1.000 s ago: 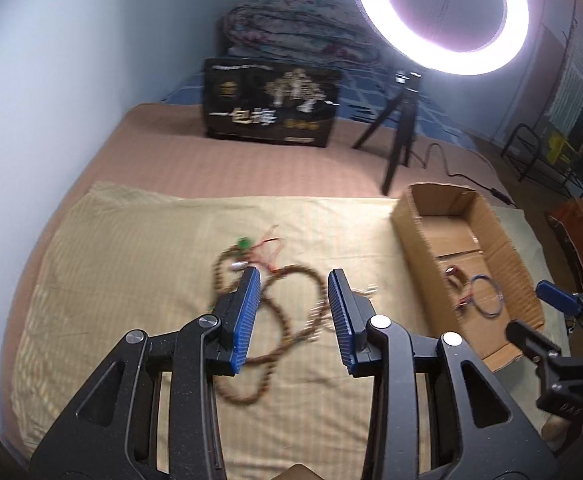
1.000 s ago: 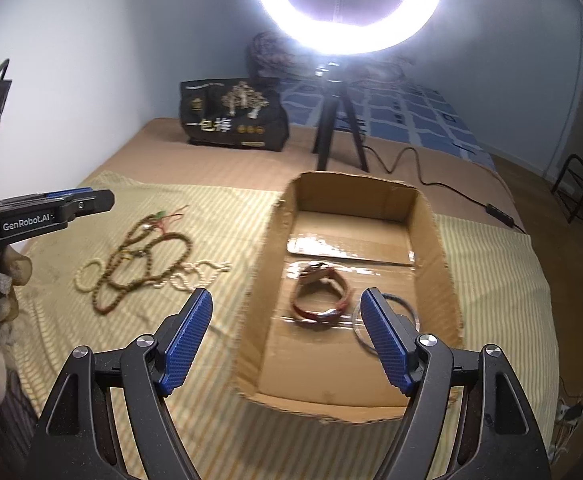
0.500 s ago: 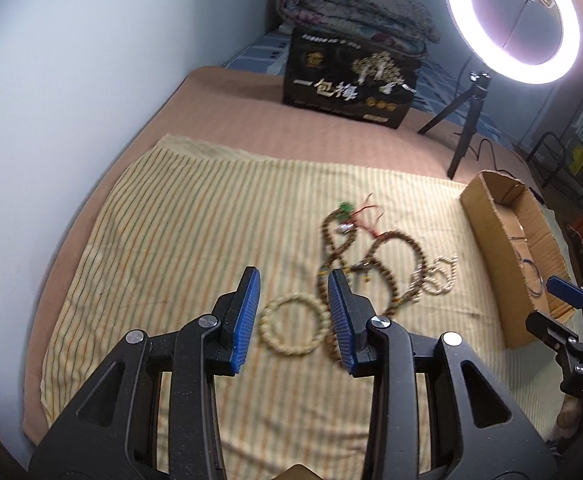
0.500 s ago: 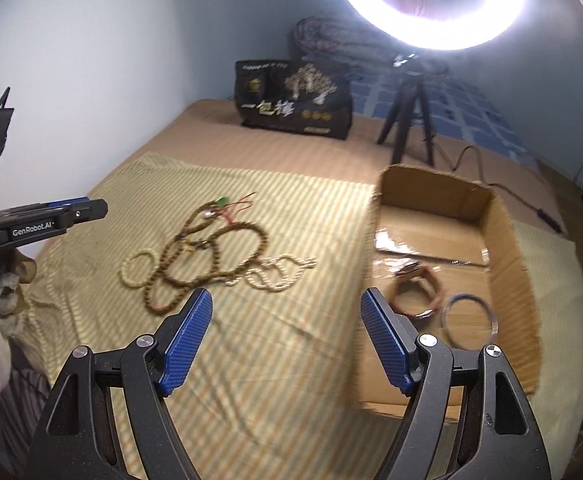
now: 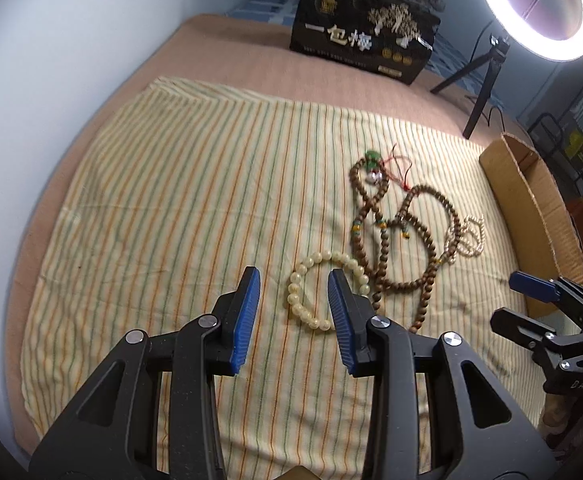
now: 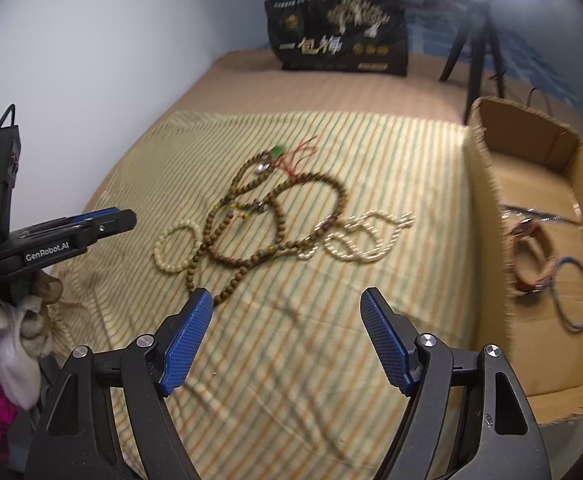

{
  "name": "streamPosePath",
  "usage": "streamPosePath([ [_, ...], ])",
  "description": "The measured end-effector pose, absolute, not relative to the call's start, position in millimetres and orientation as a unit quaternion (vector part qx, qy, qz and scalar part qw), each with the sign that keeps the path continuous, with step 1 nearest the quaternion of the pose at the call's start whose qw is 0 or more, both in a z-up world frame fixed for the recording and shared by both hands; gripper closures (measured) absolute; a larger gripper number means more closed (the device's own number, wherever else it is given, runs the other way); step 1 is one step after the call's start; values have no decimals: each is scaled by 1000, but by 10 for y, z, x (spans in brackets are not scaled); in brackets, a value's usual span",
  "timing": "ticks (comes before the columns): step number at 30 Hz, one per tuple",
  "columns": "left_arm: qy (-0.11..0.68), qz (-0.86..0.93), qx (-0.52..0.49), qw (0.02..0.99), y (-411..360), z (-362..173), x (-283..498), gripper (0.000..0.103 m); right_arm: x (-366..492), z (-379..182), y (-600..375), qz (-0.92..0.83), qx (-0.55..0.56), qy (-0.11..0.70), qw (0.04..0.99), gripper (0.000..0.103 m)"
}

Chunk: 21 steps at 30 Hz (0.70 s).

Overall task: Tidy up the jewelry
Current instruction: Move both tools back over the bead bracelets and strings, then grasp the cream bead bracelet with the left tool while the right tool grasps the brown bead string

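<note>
A cream bead bracelet (image 5: 320, 291) lies on the striped cloth (image 5: 179, 200). My left gripper (image 5: 292, 286) is open just above and before it, empty. It also shows in the right wrist view (image 6: 173, 248). Long brown bead strands (image 5: 395, 236) with a green and red charm lie to its right, also in the right wrist view (image 6: 275, 216). A white bead strand (image 6: 365, 238) lies beside them. My right gripper (image 6: 287, 306) is open and empty above the cloth. The cardboard box (image 6: 487, 216) holds a brown bracelet (image 6: 531, 256) and a thin bangle (image 6: 573, 296).
A black printed bag (image 5: 361, 32) stands at the far end of the bed. A ring light (image 5: 539, 4) on a tripod (image 5: 479, 76) stands behind the box. The wall runs along the left. The left gripper shows in the right wrist view (image 6: 79, 228).
Both grippers have swung left, away from the box and toward the beads. My left gripper now stands right over the cream bracelet. Both stay open.
</note>
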<state>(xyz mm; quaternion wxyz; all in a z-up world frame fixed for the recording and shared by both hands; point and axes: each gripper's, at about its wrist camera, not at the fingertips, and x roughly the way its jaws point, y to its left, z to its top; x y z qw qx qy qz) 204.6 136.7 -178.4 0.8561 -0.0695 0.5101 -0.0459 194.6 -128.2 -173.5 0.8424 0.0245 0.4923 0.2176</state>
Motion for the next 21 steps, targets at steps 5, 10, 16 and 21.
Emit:
streamPosePath([
  [5, 527, -54, -63, 846, 1358, -1944, 2106, 68, 2042, -1905, -1136, 230, 42, 518, 823, 29],
  [10, 536, -57, -57, 840, 1356, -2060, 2157, 68, 2153, -2033, -1061, 223, 57, 532, 815, 31],
  [16, 535, -61, -46, 841, 1329, -2120, 2213, 68, 2236, -2139, -1027, 218, 83, 547, 804, 32],
  [21, 530, -61, -22, 845, 1286, -2155, 2235, 70, 2340, -2133, -966, 213, 93, 548, 804, 32],
])
